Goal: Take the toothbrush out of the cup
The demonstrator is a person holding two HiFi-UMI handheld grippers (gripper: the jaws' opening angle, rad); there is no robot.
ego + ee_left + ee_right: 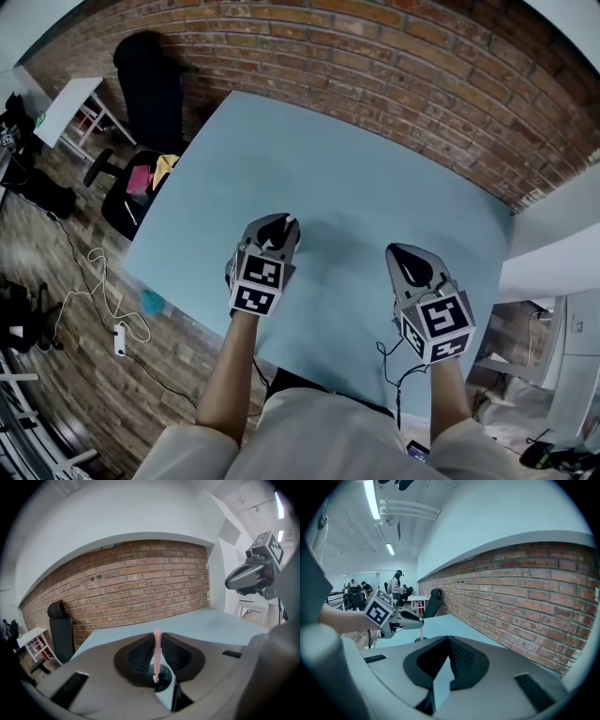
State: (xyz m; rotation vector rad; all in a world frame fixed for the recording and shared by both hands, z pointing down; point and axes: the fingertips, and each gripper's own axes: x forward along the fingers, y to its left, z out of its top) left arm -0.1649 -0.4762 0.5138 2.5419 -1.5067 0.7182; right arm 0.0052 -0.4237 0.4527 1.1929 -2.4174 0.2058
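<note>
- My left gripper (157, 641) has its jaws shut on the pink toothbrush (157, 653). They pinch the handle partway up, so it stands upright between the pads.
- The cup (166, 674) sits on the blue counter (375, 187) directly under those jaws. The toothbrush's lower end is at the cup's mouth, but I cannot tell whether it has cleared the rim.
- I hold the brush vertical so that it can come straight up without dragging on the rim and tipping the cup.
- My right gripper (449, 641) hangs well apart from the cup, above bare counter, with its jaws closed on nothing. I judge it is parked there to stay out of the way, so nothing steadies the cup.
- What is left, as I read it, is a clean upward lift.
</note>
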